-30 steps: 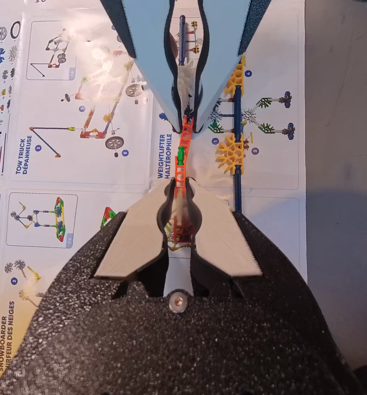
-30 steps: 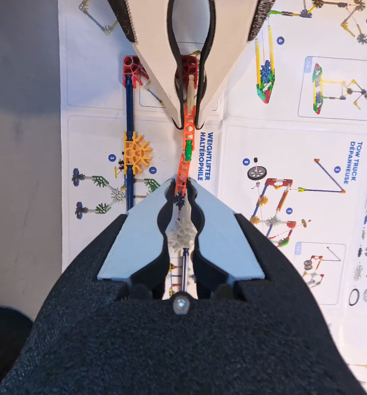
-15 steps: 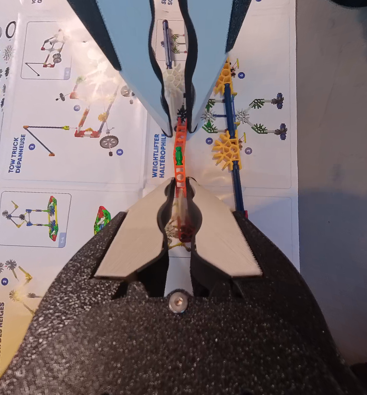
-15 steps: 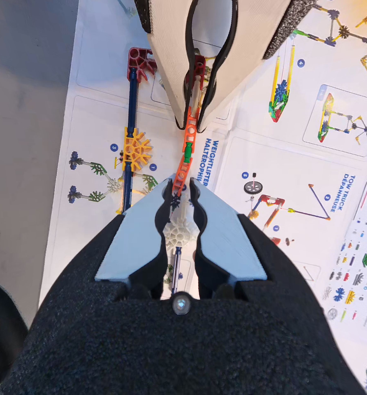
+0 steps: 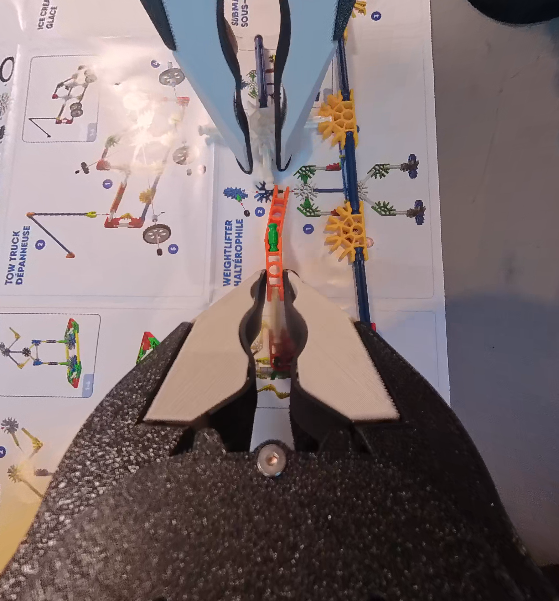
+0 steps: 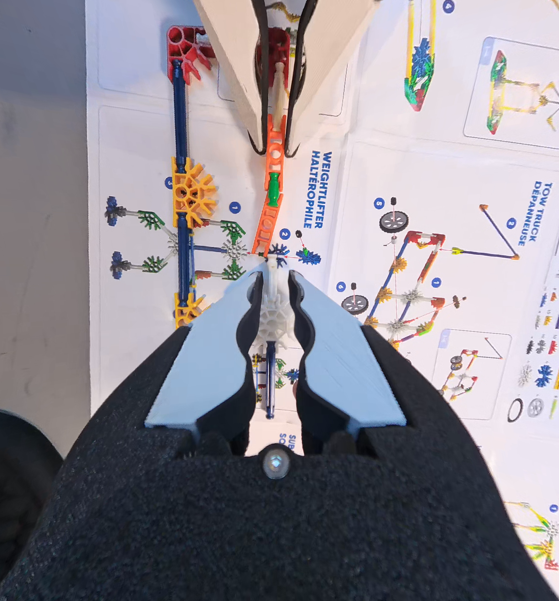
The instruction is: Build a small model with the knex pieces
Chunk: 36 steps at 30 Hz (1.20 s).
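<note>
My left gripper point(image 5: 274, 274) has beige fingers and is shut on an orange connector chain point(image 5: 275, 227) with a short green rod point(image 5: 273, 239) in its middle. A white rod and a red connector sit farther back between its fingers. My right gripper point(image 6: 274, 276) has light blue fingers and is shut on a white snowflake connector point(image 6: 273, 320). A white rod stub point(image 6: 271, 263) sticks out forward and a blue rod point(image 6: 270, 374) runs back. The two grippers face each other tip to tip. The chain's free end point(image 6: 259, 248) lies just beside the stub's tip.
A printed instruction sheet point(image 5: 109, 276) covers the grey table point(image 5: 505, 195). A long blue rod point(image 6: 180, 123) lies on it beside the grippers, carrying yellow connectors point(image 6: 191, 195) and a red connector point(image 6: 187, 48). It also shows in the left wrist view point(image 5: 353, 182). Some 7 cm of space lies between my two pairs of fingers.
The orange chain's far end was between the right gripper's fingertips. The grippers have drawn apart, and that end now lies outside them, beside the white stub.
</note>
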Available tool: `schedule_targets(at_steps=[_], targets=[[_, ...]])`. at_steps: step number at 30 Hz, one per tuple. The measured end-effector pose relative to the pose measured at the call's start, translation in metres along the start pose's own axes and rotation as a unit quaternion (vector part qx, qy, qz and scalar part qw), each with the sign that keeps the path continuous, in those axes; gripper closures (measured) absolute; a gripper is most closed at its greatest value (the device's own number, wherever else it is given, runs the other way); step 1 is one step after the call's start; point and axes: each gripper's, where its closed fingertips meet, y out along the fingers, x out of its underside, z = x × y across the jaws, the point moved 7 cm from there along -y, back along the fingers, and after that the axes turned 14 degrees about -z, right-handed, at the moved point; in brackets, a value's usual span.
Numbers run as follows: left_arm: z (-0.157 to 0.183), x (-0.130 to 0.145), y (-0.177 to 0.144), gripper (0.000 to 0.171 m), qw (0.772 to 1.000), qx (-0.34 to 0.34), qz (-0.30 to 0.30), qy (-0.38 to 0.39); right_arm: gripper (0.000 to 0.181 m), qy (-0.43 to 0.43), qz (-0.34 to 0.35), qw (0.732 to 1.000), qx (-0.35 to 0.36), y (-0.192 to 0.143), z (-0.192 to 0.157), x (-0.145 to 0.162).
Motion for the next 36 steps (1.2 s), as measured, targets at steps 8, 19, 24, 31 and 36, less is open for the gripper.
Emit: schedule_targets(at_steps=[8,19,24,31,36], targets=[[-0.001,-0.002,0.001,0.165,1.000,0.000,-0.007,0.015,0.163,0.042,0.031,0.999,-0.013,-0.003,-0.007,-0.015],[-0.001,0.000,0.000,0.165,1.000,-0.003,-0.010,0.021,0.171,-0.052,0.015,0.998,-0.017,0.007,-0.004,-0.021],[0.001,0.001,-0.001,0.165,1.000,0.000,-0.011,0.025,0.171,-0.089,0.002,0.996,-0.020,0.007,0.001,-0.024],[0.001,0.002,0.000,0.165,1.000,0.003,-0.009,0.019,0.171,-0.088,-0.004,0.996,-0.023,0.007,0.001,-0.024],[0.002,0.002,0.000,0.165,1.000,0.001,-0.013,0.011,0.171,-0.076,-0.007,0.997,-0.023,0.007,0.000,-0.023]])
